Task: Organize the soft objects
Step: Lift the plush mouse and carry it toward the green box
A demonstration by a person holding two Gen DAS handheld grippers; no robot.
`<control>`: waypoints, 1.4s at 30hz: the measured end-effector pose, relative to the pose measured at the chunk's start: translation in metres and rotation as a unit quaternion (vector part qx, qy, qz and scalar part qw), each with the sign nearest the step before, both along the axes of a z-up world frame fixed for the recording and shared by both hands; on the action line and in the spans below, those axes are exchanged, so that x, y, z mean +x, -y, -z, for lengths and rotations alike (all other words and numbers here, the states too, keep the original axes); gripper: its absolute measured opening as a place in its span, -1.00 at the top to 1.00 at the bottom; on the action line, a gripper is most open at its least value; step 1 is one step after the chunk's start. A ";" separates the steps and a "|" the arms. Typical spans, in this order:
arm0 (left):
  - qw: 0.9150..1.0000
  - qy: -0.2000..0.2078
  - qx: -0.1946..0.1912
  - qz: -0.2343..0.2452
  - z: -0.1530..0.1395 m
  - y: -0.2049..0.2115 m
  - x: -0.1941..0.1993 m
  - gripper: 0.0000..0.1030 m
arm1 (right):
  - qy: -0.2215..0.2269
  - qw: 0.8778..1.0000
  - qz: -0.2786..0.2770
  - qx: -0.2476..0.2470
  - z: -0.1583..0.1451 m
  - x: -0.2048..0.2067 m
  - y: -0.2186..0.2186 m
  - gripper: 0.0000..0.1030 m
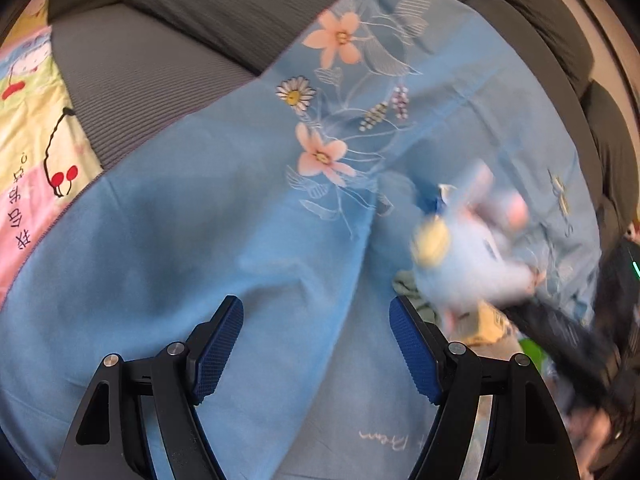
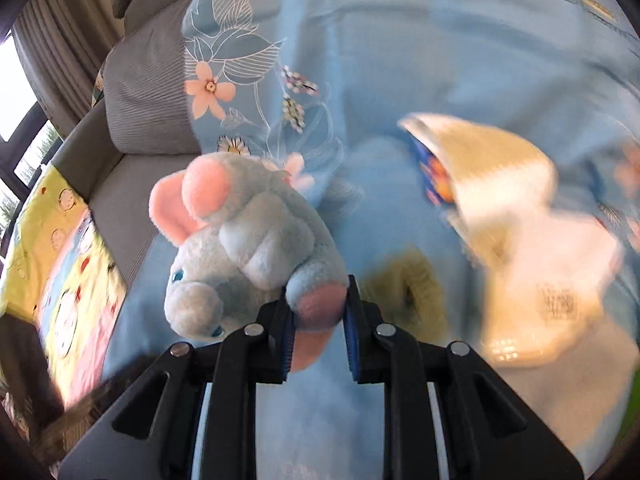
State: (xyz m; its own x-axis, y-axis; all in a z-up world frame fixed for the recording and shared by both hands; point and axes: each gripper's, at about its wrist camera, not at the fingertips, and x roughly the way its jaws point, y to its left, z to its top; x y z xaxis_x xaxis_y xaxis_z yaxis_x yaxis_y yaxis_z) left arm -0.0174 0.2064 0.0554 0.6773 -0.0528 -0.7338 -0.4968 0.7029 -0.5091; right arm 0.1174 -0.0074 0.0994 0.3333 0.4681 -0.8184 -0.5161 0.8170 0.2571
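A pale blue plush elephant point(image 2: 248, 236) with pink ears hangs in front of my right gripper point(image 2: 318, 316), which is shut on one of its pink-soled feet. In the left wrist view the same elephant point(image 1: 468, 256) shows blurred at the right, above the blue floral sheet point(image 1: 248, 216), with the right gripper's dark body point(image 1: 568, 340) behind it. My left gripper point(image 1: 316, 344) stands open over the sheet with nothing between its blue pads point(image 1: 218, 348).
A grey sofa cushion point(image 1: 132, 80) lies beyond the sheet. A yellow and pink cartoon blanket point(image 1: 28, 132) is at the far left. In the right wrist view, a blurred cream and white soft thing point(image 2: 500, 184) and a yellow-green patch point(image 2: 404, 288) lie on the sheet point(image 2: 380, 60).
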 end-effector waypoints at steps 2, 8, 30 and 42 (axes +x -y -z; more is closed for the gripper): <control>1.000 -0.006 0.023 0.011 -0.002 0.012 0.000 -0.47 | -0.005 1.000 0.003 -0.003 -0.005 -0.024 0.031 0.60; 0.995 -0.021 0.087 0.045 -0.007 0.042 -0.003 -0.47 | -0.029 0.998 0.050 -0.009 0.021 -0.060 0.091 0.58; 0.982 0.025 -0.003 0.189 -0.005 0.156 -0.005 -0.68 | -0.014 0.988 0.124 0.092 0.010 -0.057 0.168 -0.53; 0.984 -0.014 0.012 0.180 0.035 0.198 0.009 -0.68 | -0.099 0.987 0.063 0.110 0.061 -0.021 0.135 -0.51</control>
State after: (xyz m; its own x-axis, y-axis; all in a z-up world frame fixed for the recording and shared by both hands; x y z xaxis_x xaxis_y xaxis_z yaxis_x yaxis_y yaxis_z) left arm -0.0083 0.0087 0.0208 0.5981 -0.2672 -0.7556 -0.2275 0.8474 -0.4797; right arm 0.0969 -0.1426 0.0388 0.2441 0.6065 -0.7567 -0.3368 0.7848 0.5203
